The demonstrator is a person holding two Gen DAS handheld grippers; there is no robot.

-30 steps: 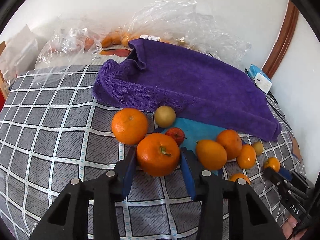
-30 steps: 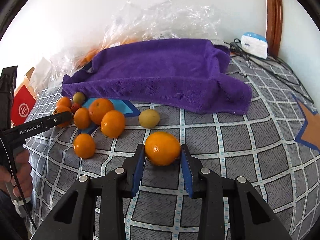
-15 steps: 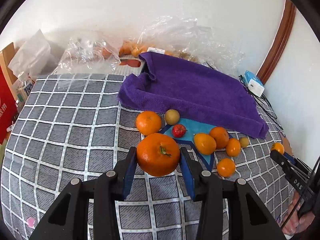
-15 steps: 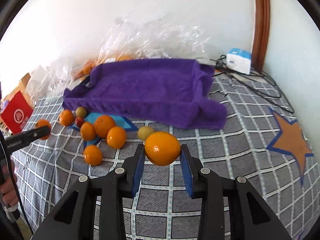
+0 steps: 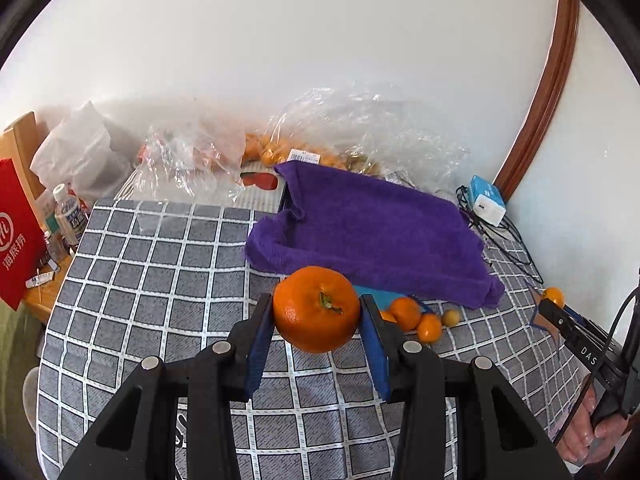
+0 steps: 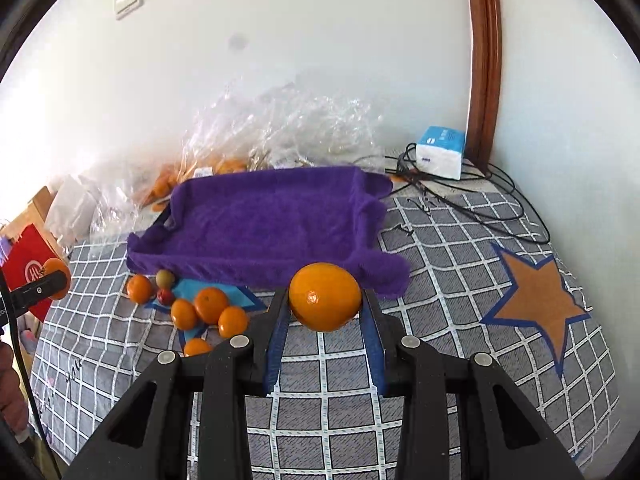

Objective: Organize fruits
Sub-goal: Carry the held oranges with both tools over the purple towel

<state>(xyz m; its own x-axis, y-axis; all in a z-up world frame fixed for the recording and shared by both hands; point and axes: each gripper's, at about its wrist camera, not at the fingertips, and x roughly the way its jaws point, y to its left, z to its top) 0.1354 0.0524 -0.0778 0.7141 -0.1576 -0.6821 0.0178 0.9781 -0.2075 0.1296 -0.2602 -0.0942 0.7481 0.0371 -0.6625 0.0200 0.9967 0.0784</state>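
My left gripper (image 5: 317, 322) is shut on a large orange (image 5: 316, 309) with a green stem, held in the air above the checked cloth. My right gripper (image 6: 325, 312) is shut on a smooth orange (image 6: 325, 296), also lifted off the table. Behind both lies a purple towel (image 6: 268, 220) draped over a tray (image 5: 360, 224). Several small oranges (image 6: 210, 305), a red fruit (image 6: 165, 297) and a greenish one (image 6: 165, 278) sit in a loose group in front of the towel's left end. The right gripper (image 5: 560, 316) also shows at the right edge of the left wrist view.
Clear plastic bags (image 6: 280, 136) with more fruit stand against the wall behind the towel. A blue-and-white box (image 6: 440, 152) and black cables (image 6: 480, 200) lie at the back right. A red bag (image 5: 16, 236) and a bottle (image 5: 70, 212) stand off the table's left side.
Both grippers have risen with their oranges and pulled back; the table and the fruit pile look smaller and farther below. The grips have not changed.
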